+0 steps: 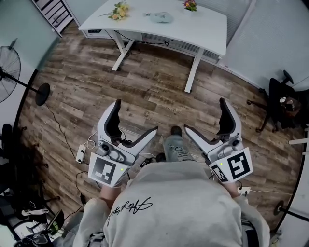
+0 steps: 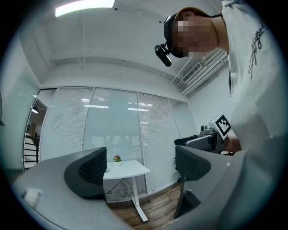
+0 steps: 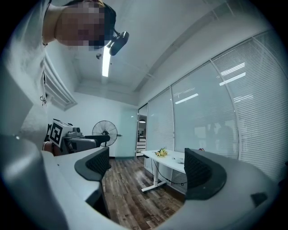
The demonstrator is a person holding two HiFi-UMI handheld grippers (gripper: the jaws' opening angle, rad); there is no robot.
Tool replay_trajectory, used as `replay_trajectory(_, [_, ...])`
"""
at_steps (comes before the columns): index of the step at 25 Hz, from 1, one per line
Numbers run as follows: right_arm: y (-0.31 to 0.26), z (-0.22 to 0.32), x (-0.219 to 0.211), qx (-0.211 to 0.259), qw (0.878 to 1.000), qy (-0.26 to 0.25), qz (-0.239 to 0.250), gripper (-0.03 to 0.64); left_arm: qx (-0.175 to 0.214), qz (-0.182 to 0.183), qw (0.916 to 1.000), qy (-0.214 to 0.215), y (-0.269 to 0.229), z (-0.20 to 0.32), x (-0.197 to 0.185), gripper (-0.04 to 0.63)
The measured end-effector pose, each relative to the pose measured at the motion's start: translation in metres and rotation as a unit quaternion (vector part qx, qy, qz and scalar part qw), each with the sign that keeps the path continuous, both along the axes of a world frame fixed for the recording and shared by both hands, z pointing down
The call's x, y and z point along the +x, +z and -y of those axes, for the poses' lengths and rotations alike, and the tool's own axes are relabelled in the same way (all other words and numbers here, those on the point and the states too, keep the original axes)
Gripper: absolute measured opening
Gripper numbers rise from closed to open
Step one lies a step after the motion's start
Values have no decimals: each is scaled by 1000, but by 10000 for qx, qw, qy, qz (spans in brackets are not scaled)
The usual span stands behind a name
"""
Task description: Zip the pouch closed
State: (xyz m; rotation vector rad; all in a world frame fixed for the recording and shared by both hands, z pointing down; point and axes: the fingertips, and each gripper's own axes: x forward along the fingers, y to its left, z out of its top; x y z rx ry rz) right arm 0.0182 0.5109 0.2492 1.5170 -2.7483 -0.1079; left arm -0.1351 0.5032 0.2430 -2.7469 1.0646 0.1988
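At the far left edge a standing fan (image 1: 9, 67) sits on the wood floor (image 1: 145, 87), well apart from you. Your left tongs (image 1: 135, 116) are held low in front of your grey sweatshirt (image 1: 174, 202). The jaws are spread wide, and the left gripper view shows nothing between them, only the room beyond. Straight ahead, across a stretch of floor, stands the white counter (image 1: 203, 29), well away from both tools. A bunch of yellow flowers (image 1: 119, 9) lies toward its left end. Near the middle is a small pale grey-blue thing that seems to be the pouch (image 1: 161, 17); it is too small here to tell whether its zip is open or closed. A pink posy (image 1: 190, 5) stands at the back edge, to the right of the pouch. Your right tongs (image 1: 204, 115) mirror the left ones at about the same height, and their jaws are equally wide. The right gripper view shows only floor and the distant counter in the gap. Neither pair touches anything. A dark chair (image 1: 282, 99) stands at the far right.
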Motion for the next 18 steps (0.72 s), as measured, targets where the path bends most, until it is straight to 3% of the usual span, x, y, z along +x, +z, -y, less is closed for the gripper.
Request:
replay_trajectory(5, [7, 17, 2, -76, 9999, -128, 36, 505, -168, 102, 9997, -152, -3, 18, 5, 457])
replay_trajectory(18, [-1, 122, 33, 27, 9992, -381, 64, 503, -105, 60, 9987, -497, -11, 110, 24, 457])
